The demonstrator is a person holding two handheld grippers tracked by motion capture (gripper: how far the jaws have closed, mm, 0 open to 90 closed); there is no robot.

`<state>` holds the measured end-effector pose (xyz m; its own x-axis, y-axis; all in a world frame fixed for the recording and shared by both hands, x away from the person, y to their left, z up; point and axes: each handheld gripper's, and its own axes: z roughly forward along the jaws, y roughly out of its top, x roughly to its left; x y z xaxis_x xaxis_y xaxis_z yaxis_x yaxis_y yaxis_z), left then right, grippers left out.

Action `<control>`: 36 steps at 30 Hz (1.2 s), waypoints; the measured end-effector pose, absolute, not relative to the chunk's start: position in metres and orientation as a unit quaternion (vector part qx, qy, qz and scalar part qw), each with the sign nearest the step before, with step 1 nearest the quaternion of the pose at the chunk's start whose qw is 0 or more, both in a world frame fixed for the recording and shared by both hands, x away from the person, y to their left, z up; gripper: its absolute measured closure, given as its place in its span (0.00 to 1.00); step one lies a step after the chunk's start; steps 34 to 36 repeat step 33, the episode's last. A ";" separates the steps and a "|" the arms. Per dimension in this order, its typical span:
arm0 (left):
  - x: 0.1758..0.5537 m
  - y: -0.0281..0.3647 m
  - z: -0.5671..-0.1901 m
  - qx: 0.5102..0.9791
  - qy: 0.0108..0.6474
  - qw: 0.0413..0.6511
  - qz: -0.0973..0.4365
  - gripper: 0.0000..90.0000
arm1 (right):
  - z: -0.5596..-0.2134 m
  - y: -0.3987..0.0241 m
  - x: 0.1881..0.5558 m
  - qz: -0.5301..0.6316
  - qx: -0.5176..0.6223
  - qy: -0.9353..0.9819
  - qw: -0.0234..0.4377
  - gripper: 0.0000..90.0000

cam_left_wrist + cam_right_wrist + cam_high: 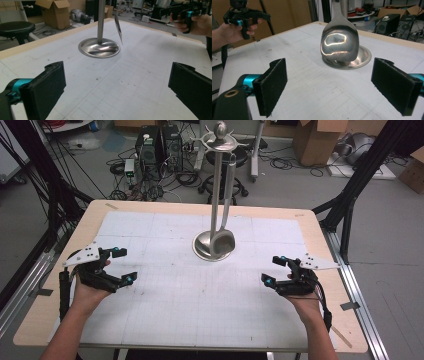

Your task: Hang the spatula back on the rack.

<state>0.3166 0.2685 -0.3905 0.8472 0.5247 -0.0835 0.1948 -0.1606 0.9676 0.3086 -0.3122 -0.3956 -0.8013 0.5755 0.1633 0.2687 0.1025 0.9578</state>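
Here, the left gripper [122, 265] hovers low over the white gridded mat [165, 310] on the pale wooden table [47, 310], its jaws spread wide and holding nothing; the right gripper [275, 270] hovers over the mat's opposite side, its jaws likewise wide apart and empty; between the two, farther from the person than either, stands a polished steel utensil stand [216, 185] with a round dished base [202, 247] and a tall upright pole; a shiny steel ladle [223, 240] hangs from the stand's top rack, its bowl just above the base; in the right gripper view the ladle's bowl [339, 43] sits ahead between the jaws, well apart from them; in the left gripper view the base [98, 48] lies ahead, left of centre.
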 end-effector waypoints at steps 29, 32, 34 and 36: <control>0.316 0.265 -0.392 0.753 0.238 0.598 0.136 0.02 | -0.396 -0.323 0.313 0.616 0.304 0.716 0.120 0.14; 0.317 0.265 -0.392 0.753 0.239 0.597 0.136 0.02 | -0.396 -0.322 0.313 0.616 0.305 0.717 0.118 0.14; 0.317 0.265 -0.392 0.754 0.239 0.596 0.137 0.02 | -0.396 -0.322 0.313 0.616 0.305 0.716 0.118 0.14; 0.317 0.265 -0.392 0.754 0.239 0.596 0.137 0.02 | -0.396 -0.322 0.313 0.616 0.305 0.716 0.118 0.14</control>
